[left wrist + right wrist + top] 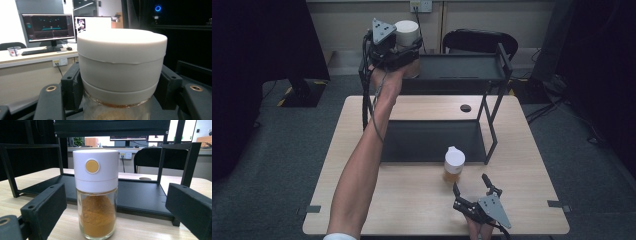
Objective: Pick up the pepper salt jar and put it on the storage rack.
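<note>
My left gripper (404,55) is raised at the top shelf's left end of the black rack (462,67), shut on a white-capped glass jar (408,34). In the left gripper view the jar's white cap (122,62) sits tight between both black pads. A second jar (454,164), with a white cap and orange-brown powder, stands upright on the table in front of the rack. My right gripper (472,187) rests near the table's front edge, open, its jaws pointing at that jar. In the right gripper view the jar (96,195) stands a little beyond the wide-spread jaws.
The wooden table (362,205) carries the two-level black rack, whose lower tray (427,140) lies flat on the tabletop. A round cable hole (465,108) is at the table's back. A black chair (479,40) stands behind the rack.
</note>
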Demonstrator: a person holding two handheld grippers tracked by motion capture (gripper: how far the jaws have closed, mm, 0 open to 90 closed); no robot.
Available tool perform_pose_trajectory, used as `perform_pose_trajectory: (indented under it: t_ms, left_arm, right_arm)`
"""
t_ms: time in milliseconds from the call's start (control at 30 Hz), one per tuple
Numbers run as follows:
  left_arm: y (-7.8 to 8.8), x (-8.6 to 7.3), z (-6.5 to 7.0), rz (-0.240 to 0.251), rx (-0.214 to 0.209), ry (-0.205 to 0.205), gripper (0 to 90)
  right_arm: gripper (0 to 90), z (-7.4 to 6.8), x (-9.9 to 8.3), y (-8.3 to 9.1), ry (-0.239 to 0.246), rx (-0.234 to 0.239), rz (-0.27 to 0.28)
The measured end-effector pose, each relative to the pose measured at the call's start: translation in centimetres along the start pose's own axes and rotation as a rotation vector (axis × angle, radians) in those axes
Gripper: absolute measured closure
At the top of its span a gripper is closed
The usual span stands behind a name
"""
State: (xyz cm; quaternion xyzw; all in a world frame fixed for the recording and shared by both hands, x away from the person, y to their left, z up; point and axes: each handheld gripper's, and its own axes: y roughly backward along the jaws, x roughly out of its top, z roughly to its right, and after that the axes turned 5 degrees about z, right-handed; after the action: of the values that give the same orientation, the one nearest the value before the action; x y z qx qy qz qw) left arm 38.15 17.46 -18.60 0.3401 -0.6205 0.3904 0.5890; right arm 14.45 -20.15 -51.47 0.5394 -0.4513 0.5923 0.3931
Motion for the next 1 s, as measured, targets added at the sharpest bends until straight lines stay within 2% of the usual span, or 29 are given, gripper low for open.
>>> perform_pose_trajectory:
  t_ms: [233,367,433,667,767,833,1000]
  left_arm:
    - [-0.1,-0.1,0.0,0.002,-0.001,0.006,35.0]
    - [0.1,-0.5,0.0,0.033,-0.004,0.036,33.1]
    - [0.2,-0.5,0.2,0.044,0.003,0.029,28.9]
    - [1.0,-1.0,0.5,0.080,-0.016,0.021,15.1]
    - [1.3,-1.4,1.0,0.079,-0.002,-0.011,8.1]
    - [1.6,-1.6,1.1,0.086,-0.002,-0.007,4.0]
    - [2.8,-1.9,1.4,0.111,0.010,-0.010,0.2]
  right_arm:
    - [2.1,0.0,0.0,0.0,0.000,0.000,0.000]
    - [2.1,0.0,0.0,0.0,0.000,0.000,0.000]
    - [2.1,0.0,0.0,0.0,0.000,0.000,0.000]
    - [2.1,0.0,0.0,0.0,0.000,0.000,0.000]
    - [2.1,0.0,0.0,0.0,0.000,0.000,0.000]
    - [2.1,0.0,0.0,0.0,0.001,-0.002,0.000]
    - [2.2,-0.1,0.0,0.0,0.001,-0.004,0.001]
